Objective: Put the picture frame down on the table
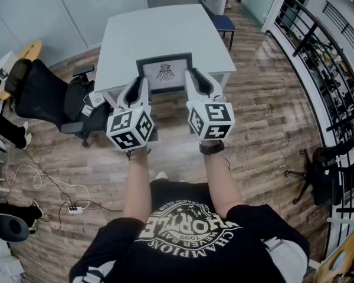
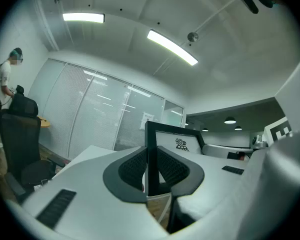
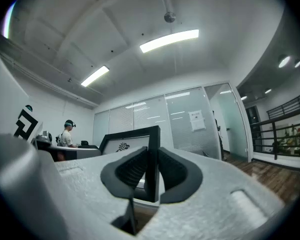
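Left tool [image 1: 140, 86] was clamped on the frame's [image 1: 164, 74] 9 o'clock edge, right tool [image 1: 192, 78] on its 3 o'clock edge. Frame hung over the counter's [image 1: 165, 28] near rim. I judged it best to lower both tools evenly, land it further in, then release.

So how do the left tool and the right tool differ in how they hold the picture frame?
The left tool is shut on the left side bar of the picture frame; the right tool is shut on its right side bar. The left tool's marker cube carries different square patterns from the right tool's marker cube. Both clamp the frame edge-on, with its emblem print facing the person.
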A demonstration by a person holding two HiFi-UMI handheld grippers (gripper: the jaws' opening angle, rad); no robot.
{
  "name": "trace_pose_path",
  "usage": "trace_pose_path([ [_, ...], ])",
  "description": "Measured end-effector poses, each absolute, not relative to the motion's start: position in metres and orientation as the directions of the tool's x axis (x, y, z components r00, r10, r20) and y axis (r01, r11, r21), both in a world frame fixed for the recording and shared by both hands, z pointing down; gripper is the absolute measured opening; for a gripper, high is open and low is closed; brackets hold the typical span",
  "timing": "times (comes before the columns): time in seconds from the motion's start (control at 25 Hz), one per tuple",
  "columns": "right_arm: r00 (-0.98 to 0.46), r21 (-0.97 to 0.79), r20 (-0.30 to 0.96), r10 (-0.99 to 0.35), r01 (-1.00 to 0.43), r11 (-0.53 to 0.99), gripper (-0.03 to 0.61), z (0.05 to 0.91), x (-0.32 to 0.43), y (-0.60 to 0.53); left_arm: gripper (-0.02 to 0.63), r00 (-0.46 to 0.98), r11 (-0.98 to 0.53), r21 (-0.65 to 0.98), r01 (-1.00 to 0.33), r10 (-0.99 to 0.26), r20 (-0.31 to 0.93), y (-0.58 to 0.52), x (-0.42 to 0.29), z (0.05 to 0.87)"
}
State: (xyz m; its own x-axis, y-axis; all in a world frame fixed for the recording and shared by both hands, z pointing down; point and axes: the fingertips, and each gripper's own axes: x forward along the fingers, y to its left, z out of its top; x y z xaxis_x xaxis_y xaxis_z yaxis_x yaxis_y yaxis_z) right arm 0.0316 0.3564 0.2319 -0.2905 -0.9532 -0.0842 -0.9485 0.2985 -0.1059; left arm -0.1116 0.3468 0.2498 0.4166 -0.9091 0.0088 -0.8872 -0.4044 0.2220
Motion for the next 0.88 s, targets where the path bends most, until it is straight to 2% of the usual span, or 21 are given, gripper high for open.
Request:
trace_pose_path([
  [0.48, -0.272, -0.156, -0.065, -0.960, -0.948, 0.279, 0.066, 0.241, 0.075, 0.352, 0.071, 0.441, -0.433, 0.185, -0.882, -0.898, -0.003, 0.349, -0.069, 0.249],
  [0.88, -0.263, -0.169, -0.037, -0.964, -0.949, 0.265, 0.067, 0.266, 0.092, 0.313, 0.072, 0.457, -0.445, 0.205, -0.872, -0.889, 0.014, 0.303, -0.052, 0.271],
])
